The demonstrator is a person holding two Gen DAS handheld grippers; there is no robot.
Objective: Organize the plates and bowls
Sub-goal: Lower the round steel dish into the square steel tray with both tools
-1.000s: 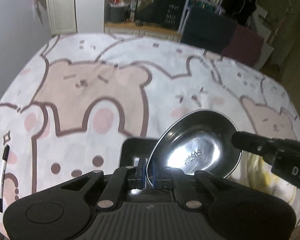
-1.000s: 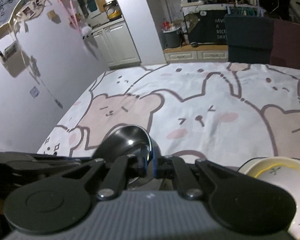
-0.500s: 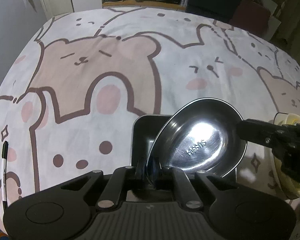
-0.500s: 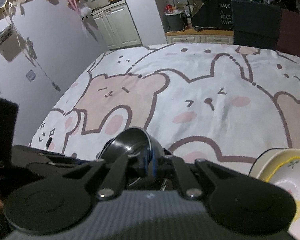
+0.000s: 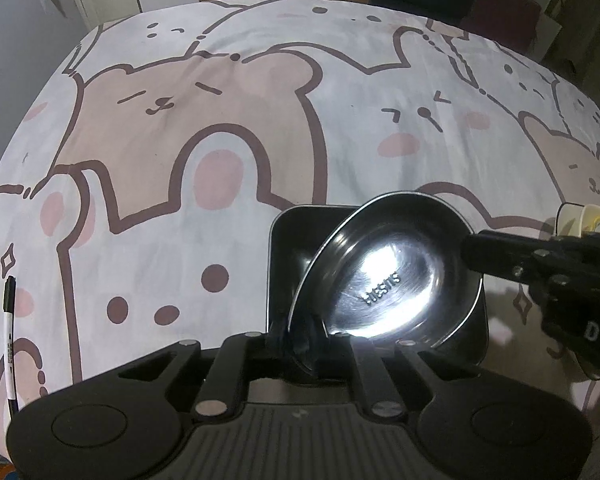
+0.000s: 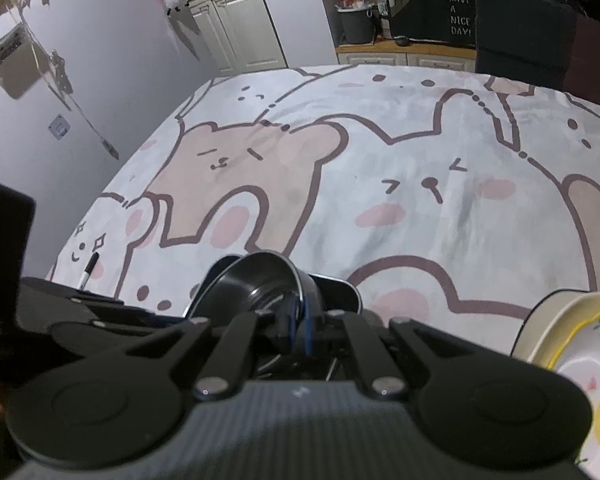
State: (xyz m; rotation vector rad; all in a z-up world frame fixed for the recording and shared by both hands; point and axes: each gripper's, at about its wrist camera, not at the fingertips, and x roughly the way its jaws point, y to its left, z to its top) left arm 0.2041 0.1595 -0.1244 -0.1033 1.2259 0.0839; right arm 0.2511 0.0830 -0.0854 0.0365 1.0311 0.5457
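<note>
A shiny steel bowl [image 5: 392,276] is held tilted over a black square dish [image 5: 288,248] on the table. My left gripper [image 5: 298,334] is shut on the bowl's near rim. My right gripper [image 6: 296,320] is shut on the bowl's opposite rim; its finger shows from the right in the left wrist view [image 5: 496,258]. The bowl [image 6: 256,284] and the black dish [image 6: 340,288] also show in the right wrist view. A cream bowl with a yellow rim [image 6: 572,344] sits to the right.
A cartoon-bear tablecloth [image 5: 220,128] covers the table. A black-and-white marker [image 5: 9,340] lies near the left edge. Dark chairs [image 6: 520,36] stand at the far side, a grey wall to the left.
Both grippers have lowered the steel bowl closer to the black dish, and the view has tipped down toward the table. Both grips are unchanged.
</note>
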